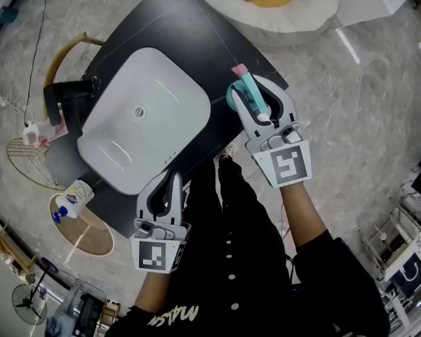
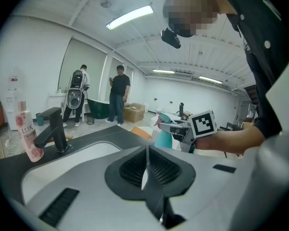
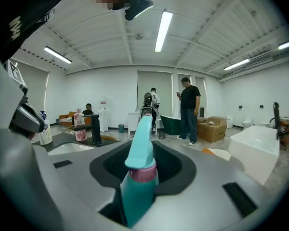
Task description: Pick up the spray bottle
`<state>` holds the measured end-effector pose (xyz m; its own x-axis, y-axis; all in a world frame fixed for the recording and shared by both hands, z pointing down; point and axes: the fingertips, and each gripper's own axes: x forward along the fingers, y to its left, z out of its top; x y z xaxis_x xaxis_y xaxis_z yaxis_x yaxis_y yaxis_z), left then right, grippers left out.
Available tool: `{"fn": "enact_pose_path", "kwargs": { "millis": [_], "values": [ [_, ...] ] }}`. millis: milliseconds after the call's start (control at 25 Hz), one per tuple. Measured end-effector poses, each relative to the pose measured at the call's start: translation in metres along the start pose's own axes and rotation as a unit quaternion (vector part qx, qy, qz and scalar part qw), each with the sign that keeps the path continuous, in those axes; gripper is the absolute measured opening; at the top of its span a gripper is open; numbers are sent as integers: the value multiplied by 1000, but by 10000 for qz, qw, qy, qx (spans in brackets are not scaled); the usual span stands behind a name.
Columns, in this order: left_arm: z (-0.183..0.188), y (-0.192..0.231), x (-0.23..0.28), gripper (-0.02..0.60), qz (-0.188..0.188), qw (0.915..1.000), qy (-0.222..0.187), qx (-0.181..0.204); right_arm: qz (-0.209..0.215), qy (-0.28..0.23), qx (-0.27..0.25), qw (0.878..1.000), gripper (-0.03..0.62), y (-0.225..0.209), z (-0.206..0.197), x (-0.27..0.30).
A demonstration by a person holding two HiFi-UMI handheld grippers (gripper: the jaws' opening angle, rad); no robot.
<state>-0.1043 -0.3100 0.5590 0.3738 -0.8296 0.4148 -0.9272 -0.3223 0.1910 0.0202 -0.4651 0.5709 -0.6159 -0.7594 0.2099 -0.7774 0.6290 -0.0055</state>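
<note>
Spray bottle [image 3: 137, 186] clamped in right tongs [image 1: 258, 98], lower body hidden; left tongs [image 1: 165, 185] closed, empty.

The left claw [image 2: 147, 154], jaws together and empty, faces a white sink [image 2: 79, 159] and black faucet [image 2: 54, 129].

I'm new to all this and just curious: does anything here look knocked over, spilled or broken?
Nothing stands out. The teal spray bottle sits upright between the right gripper's jaws, the pink LUX bottle and the white bottle stand upright by the sink, and no spill shows.
</note>
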Motion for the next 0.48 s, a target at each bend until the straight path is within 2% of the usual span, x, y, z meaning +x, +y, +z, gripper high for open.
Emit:
{"fn": "enact_pose_path", "kwargs": {
  "millis": [240, 480],
  "values": [
    [40, 2, -7, 28, 244, 9995, -169, 79, -193, -190, -29, 9996, 123, -10, 57, -41],
    [96, -4, -8, 28, 189, 9962, -782, 330, -528, -440, -80, 9976, 123, -19, 109, -85]
  ]
}}
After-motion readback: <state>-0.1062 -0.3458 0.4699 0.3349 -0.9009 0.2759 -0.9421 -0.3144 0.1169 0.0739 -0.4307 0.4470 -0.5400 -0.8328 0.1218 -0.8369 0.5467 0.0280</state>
